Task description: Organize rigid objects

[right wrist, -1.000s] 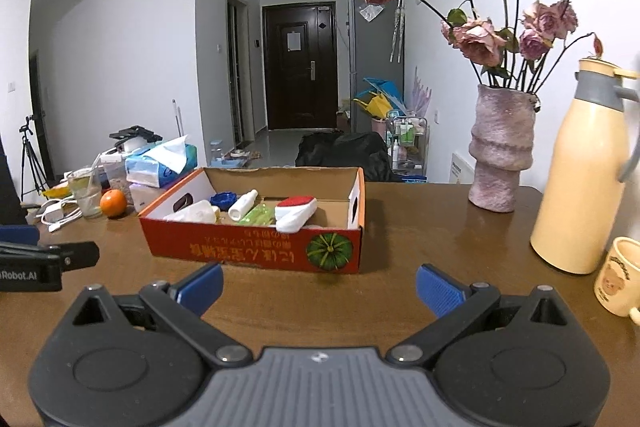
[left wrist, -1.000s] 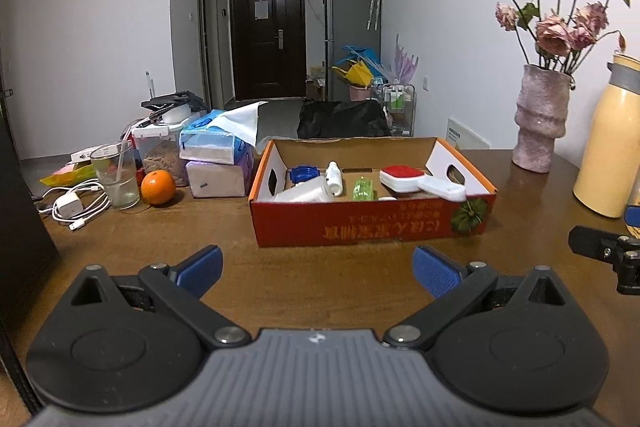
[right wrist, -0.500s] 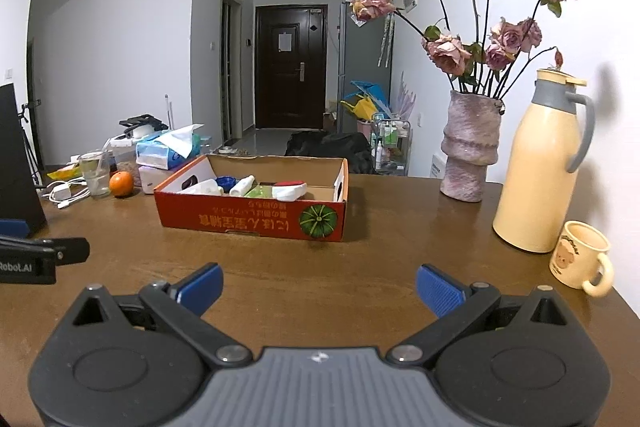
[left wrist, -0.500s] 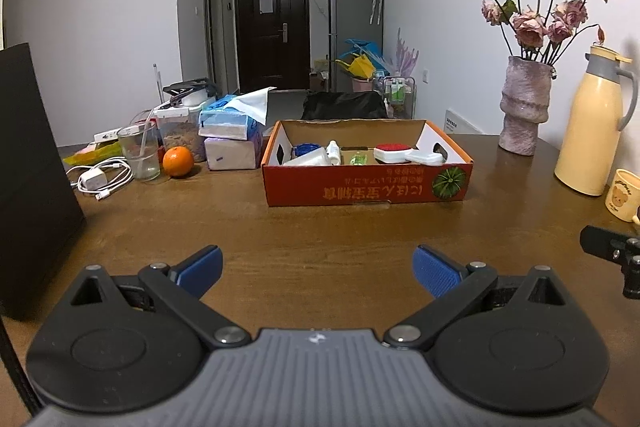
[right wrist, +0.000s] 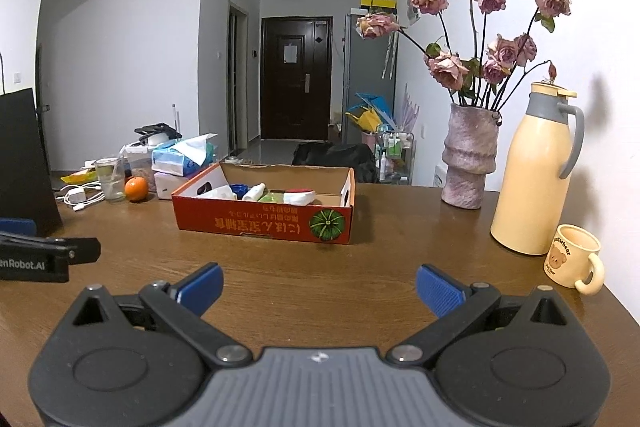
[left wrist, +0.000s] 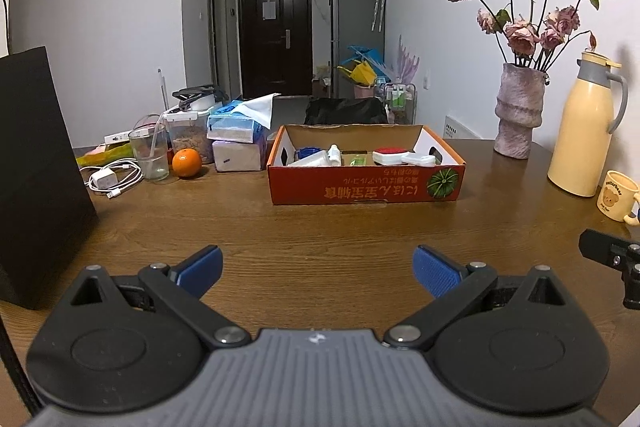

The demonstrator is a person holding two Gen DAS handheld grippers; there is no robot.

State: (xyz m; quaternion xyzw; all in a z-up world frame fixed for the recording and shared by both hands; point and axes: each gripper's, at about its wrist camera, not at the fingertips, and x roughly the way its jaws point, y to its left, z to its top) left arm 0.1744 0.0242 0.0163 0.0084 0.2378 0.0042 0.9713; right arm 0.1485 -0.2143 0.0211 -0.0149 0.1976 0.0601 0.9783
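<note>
An orange cardboard box stands on the brown wooden table; it also shows in the right wrist view. Inside lie a white bottle, a blue lid, a green packet and a red-topped white item. My left gripper is open and empty, well short of the box. My right gripper is open and empty, also short of the box. Each gripper's body shows at the edge of the other's view.
At the left stand a black panel, a charger with cable, a glass, an orange and tissue packs. At the right stand a vase of dried roses, a yellow jug and a bear mug.
Both grippers have drawn back from the box, which now looks smaller and farther. The black panel and the mug have come into view. Both jaws stay open.
</note>
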